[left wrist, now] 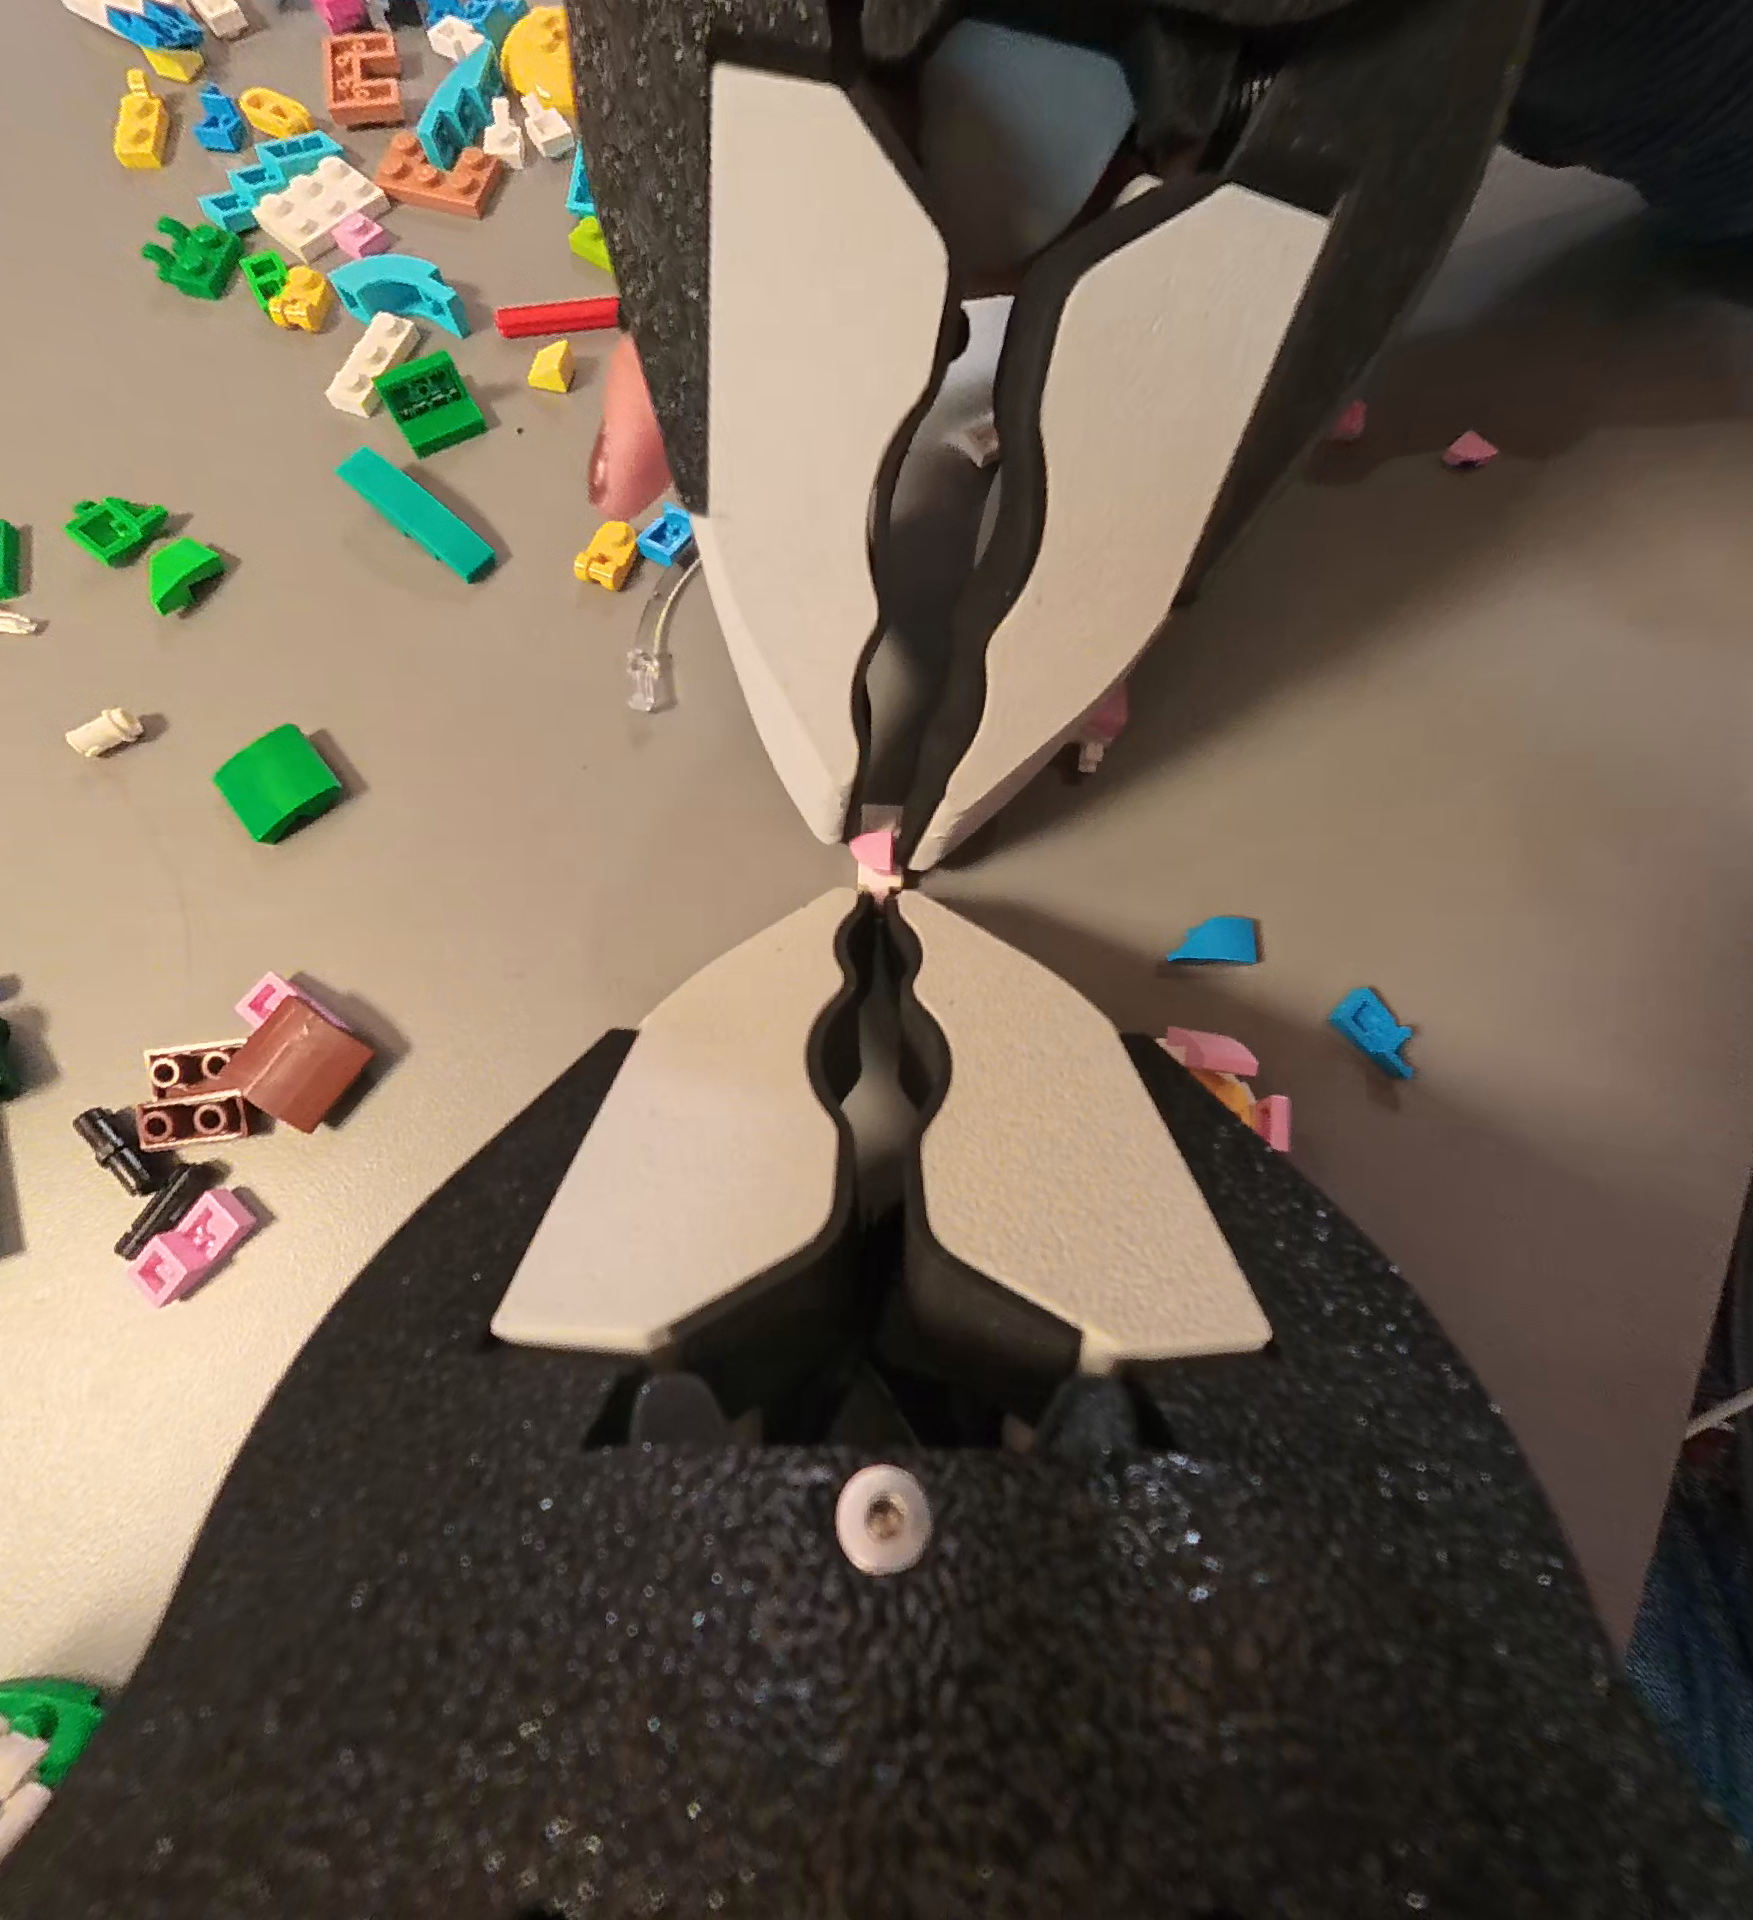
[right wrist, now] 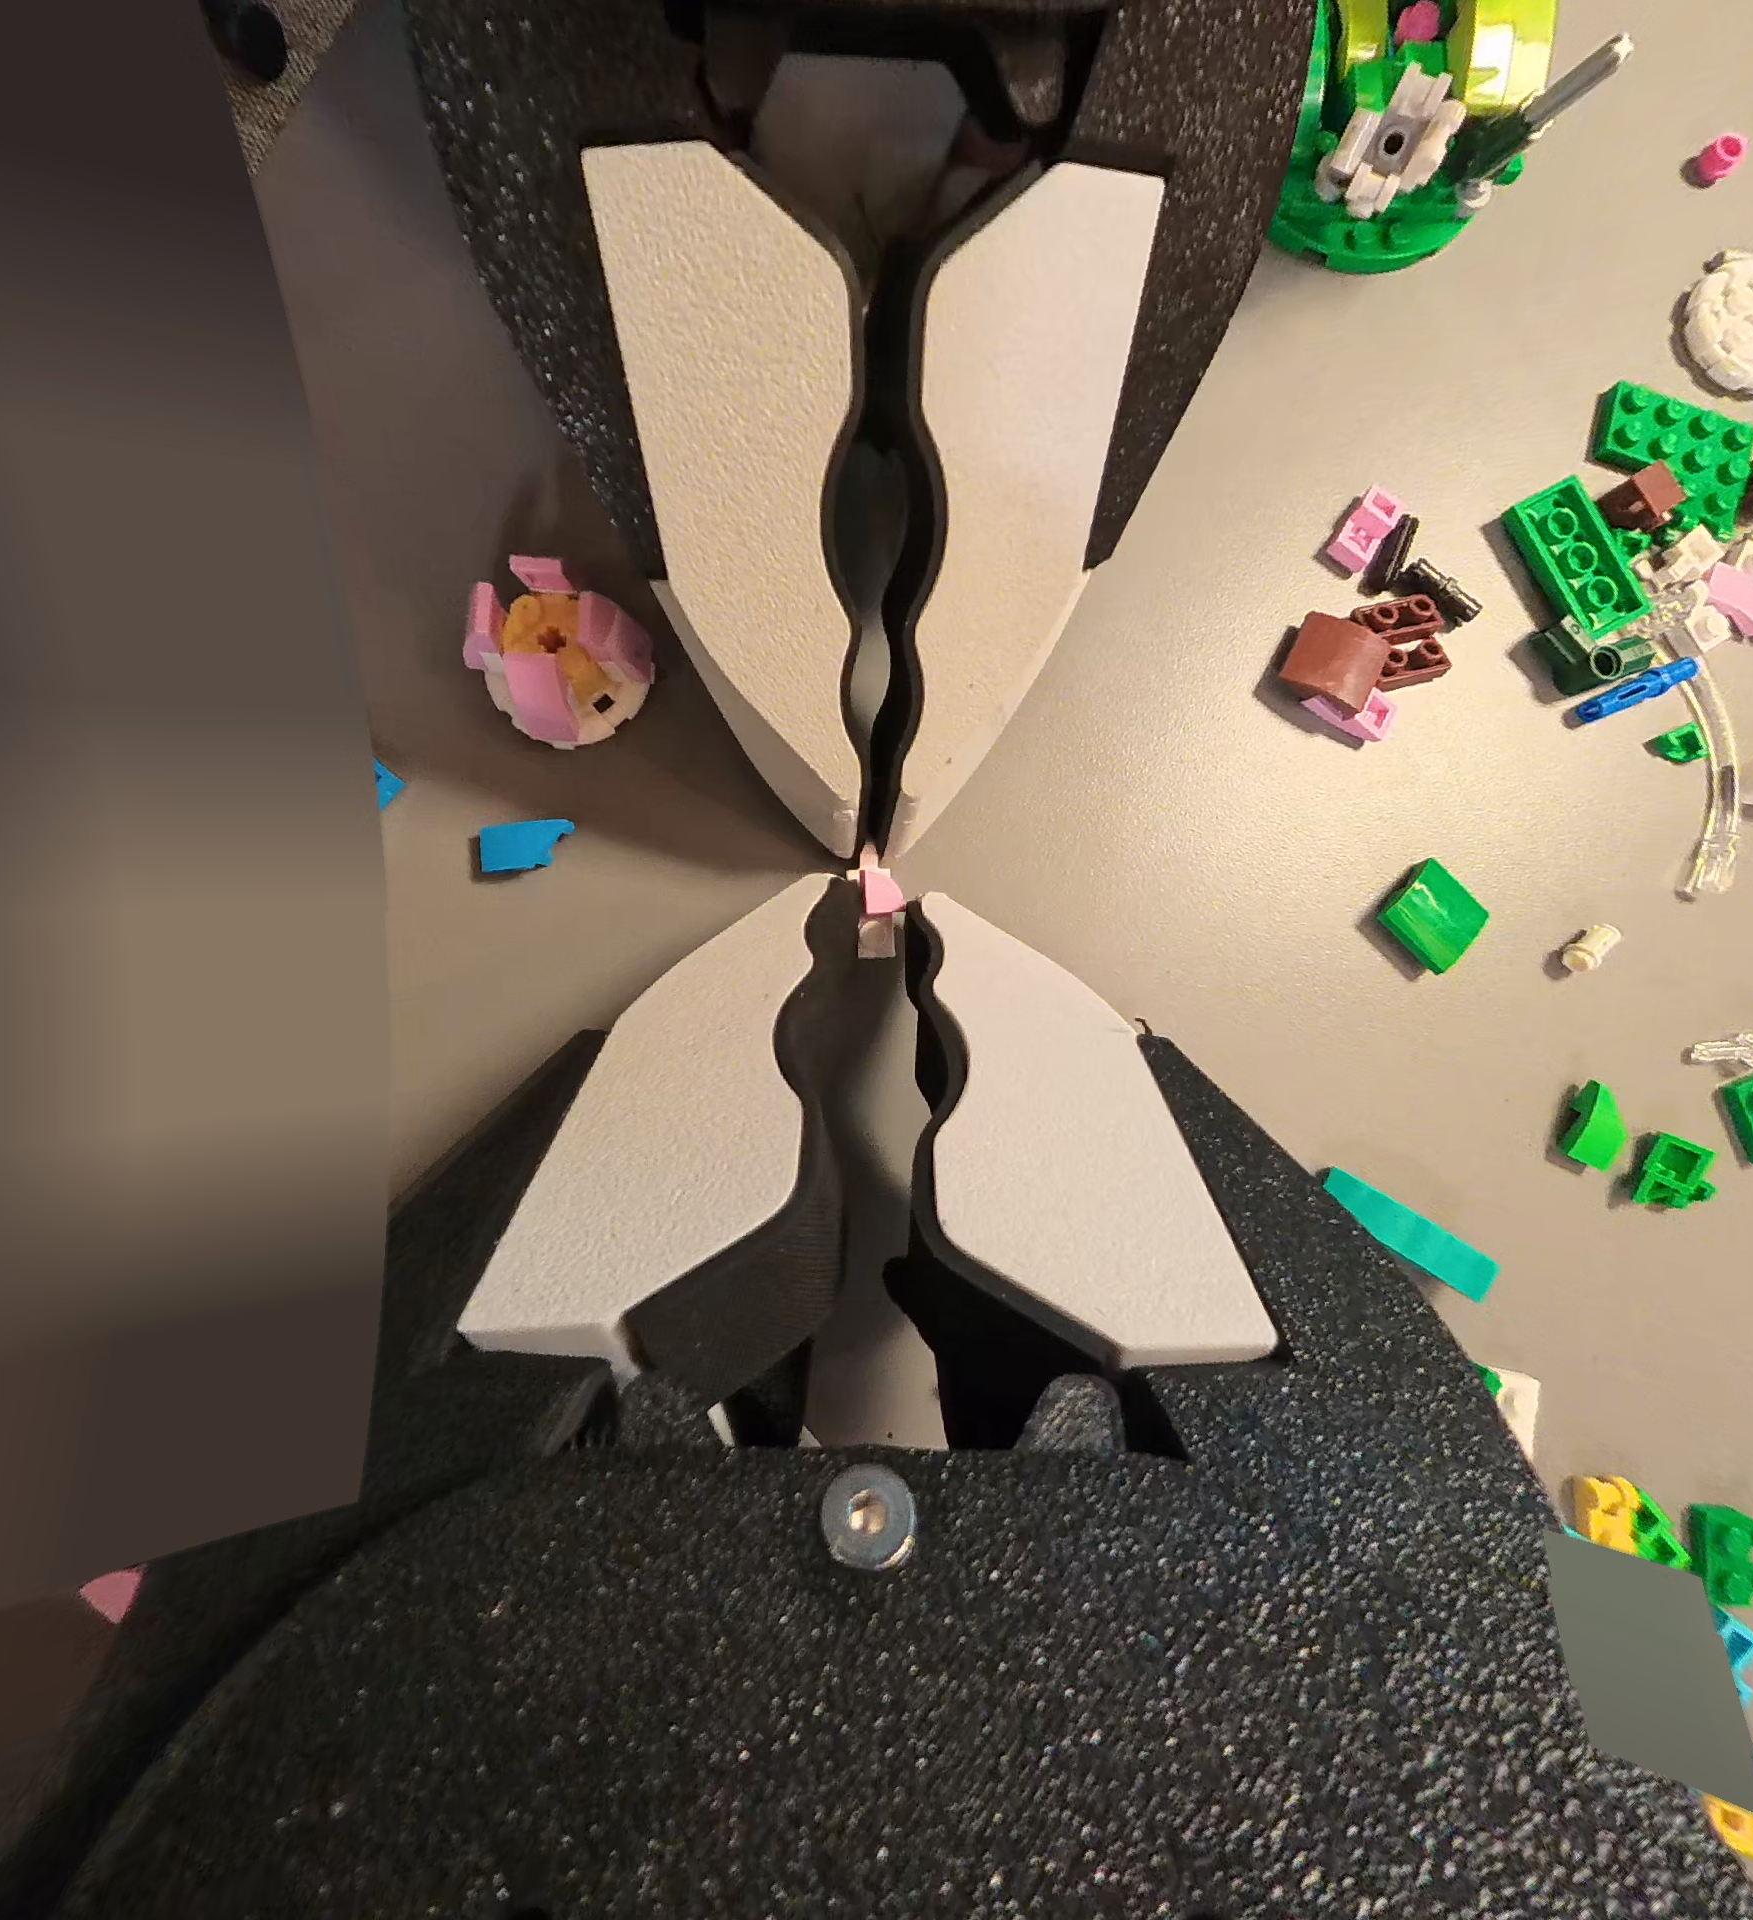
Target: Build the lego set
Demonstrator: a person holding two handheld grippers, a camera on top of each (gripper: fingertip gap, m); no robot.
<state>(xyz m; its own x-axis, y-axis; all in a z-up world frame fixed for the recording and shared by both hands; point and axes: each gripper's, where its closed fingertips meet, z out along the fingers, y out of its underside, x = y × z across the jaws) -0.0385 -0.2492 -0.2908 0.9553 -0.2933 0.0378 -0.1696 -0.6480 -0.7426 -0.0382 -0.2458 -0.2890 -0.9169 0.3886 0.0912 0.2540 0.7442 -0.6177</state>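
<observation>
My two grippers meet tip to tip above the grey table. In the left wrist view, my left gripper [left wrist: 877,900] comes from below, shut on a tiny pale piece [left wrist: 877,885]. My right gripper [left wrist: 887,837] comes from above, shut on a small pink slope piece [left wrist: 872,850] that touches the pale piece. In the right wrist view, my right gripper [right wrist: 874,910] grips the pink slope [right wrist: 879,885] with a white studded bit [right wrist: 877,941] behind it. The left gripper [right wrist: 872,831] is pinched shut right against it.
A pink and yellow flower build [right wrist: 555,655] lies to the left. A green round base build [right wrist: 1391,135] stands far right. Loose bricks litter the table [left wrist: 415,810], thickest at the left wrist view's upper left [left wrist: 332,208]. Blue pieces [left wrist: 1215,940] lie near the table's edge. The grippers are tip to tip, or close to it.
</observation>
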